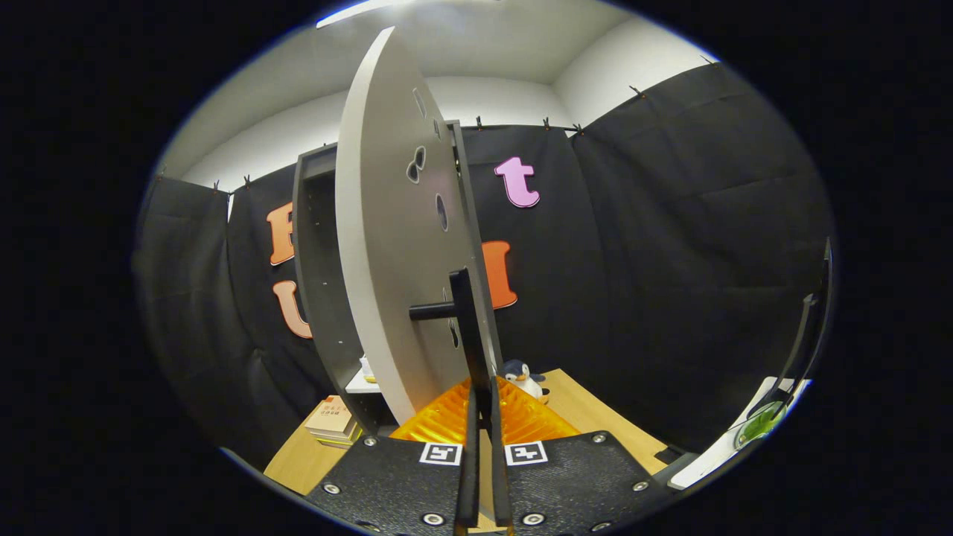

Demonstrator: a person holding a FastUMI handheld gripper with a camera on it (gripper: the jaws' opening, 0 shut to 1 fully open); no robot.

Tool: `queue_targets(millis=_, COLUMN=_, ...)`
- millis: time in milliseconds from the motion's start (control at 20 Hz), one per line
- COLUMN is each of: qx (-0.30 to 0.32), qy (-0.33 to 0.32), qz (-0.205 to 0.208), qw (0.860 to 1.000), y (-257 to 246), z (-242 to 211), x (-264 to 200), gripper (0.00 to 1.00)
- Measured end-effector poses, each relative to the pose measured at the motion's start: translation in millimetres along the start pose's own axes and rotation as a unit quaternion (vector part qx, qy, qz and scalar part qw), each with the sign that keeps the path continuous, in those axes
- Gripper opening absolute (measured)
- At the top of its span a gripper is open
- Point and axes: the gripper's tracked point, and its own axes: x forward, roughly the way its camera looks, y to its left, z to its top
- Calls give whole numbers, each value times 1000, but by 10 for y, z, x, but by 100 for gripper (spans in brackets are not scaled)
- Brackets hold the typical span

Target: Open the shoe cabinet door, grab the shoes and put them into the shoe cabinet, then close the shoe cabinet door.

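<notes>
Shoe cabinet door [387, 246] swung open and seen nearly edge-on, long axis upright, pale face turned toward the right, free edge pointing back at the camera. Hinged to a tall dark shoe cabinet [316, 253] standing just behind and to the left, open side showing one pale shelf [362, 385] low down with a small object on it, too small to identify. One black handle [454, 313] on the door: a short bar jutting out from the face, then a long grip running downward, parallel to the door. Several dark cut-out holes [415, 165] scattered up the door's face.

Gripper [484, 447] held low and level, pointed straight ahead along the door's face, jaws nearly together and clamped on the lower end of the handle grip, one finger on each side.

Just beyond the jaws, one orange ribbed tray [521, 417] lying on the wooden bench [595, 424]. One toy penguin [523, 377] standing behind the tray, near the foot of the door. One small stack of books [333, 422] on the bench to the left, beside the cabinet's base. One white board with a green object [759, 424] at the far right, partly cut off, under a thin black stand [808, 335].
</notes>
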Motion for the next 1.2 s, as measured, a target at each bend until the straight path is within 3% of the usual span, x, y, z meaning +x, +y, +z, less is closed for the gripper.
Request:
queue_targets(millis=200, qx=-33, qy=2, qz=11, qw=999, y=-302, z=45, x=-11, gripper=6)
queue_targets(millis=700, qx=-20, qy=6, qz=30, qw=999, y=-587, z=58, x=-21, gripper=6)
queue_targets(millis=1000, qx=-17, qy=-2, qz=21, qw=1000, y=-610, z=90, x=-200, gripper=6)
queue_targets(millis=1200, qx=-35, qy=3, qz=-10, qw=999, y=-680, z=47, x=-384, gripper=5)
